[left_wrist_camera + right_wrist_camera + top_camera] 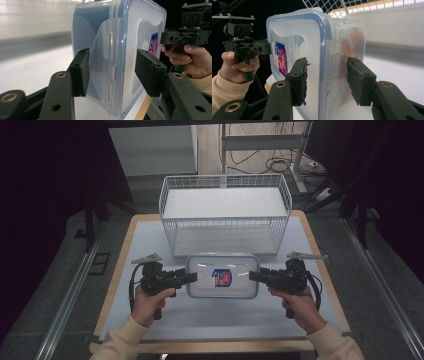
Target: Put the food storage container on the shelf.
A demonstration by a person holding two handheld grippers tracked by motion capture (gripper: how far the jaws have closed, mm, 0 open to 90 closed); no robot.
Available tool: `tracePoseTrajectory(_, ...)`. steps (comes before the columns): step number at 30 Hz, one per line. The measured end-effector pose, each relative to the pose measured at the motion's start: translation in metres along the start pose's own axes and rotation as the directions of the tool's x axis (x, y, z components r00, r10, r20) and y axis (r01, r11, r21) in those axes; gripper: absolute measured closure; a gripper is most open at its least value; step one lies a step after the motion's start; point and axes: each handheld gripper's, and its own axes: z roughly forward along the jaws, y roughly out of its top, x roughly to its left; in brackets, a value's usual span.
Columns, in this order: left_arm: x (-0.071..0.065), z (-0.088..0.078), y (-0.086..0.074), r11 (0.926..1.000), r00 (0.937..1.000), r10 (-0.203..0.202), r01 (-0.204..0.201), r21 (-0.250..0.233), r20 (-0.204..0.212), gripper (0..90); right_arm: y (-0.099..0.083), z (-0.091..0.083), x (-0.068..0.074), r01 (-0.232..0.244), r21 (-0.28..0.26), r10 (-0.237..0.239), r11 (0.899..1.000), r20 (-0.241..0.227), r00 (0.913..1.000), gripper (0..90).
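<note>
Box: a clear plastic food box (223,276), rectangular with rounded corners, its walls see-through and faintly bluish.
Lid: clear lid (146,32) with a blue seal band running round its rim and a raised panel in the middle.
Label: a red, white and blue sticker (221,278) sits near the middle of the lid.
Clips: a clear flap latch (106,62) folds down over the short end at the left gripper; another hangs over the end at the right gripper (336,67).
Contents: something orange-red (354,41) shows blurred through the wall in the right gripper view; what it is cannot be told.
Place: over the near half of the table (220,317), just in front of the basket, between the two grippers, lid facing up.
Left gripper: the left gripper (191,278) has its jaws astride the box's left end, one pad on the lid side and one on the base side; a sliver of gap shows at the lid-side pad, so a firm grip cannot be told.
Right gripper: the right gripper (253,276) is clamped on the box's right end, pads pressing lid and base.
Basket: a white wire basket (225,185) stands behind the box, at the table's far side.
</note>
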Motion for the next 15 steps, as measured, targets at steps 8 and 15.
tracePoseTrajectory(8,-0.004,-0.001,0.023,0.9996,0.9999,0.017,-0.017,-0.022,0.001,47.1,0.026,-0.004,0.005,0.036,-0.017,-0.036,0.999,0.006,0.9993,52.6)
tracePoseTrajectory(15,-0.004,-0.001,0.039,0.9990,0.9995,0.032,-0.032,-0.031,0.004,47.0,0.043,-0.005,0.006,0.059,-0.027,-0.059,0.998,0.011,0.9982,52.6)
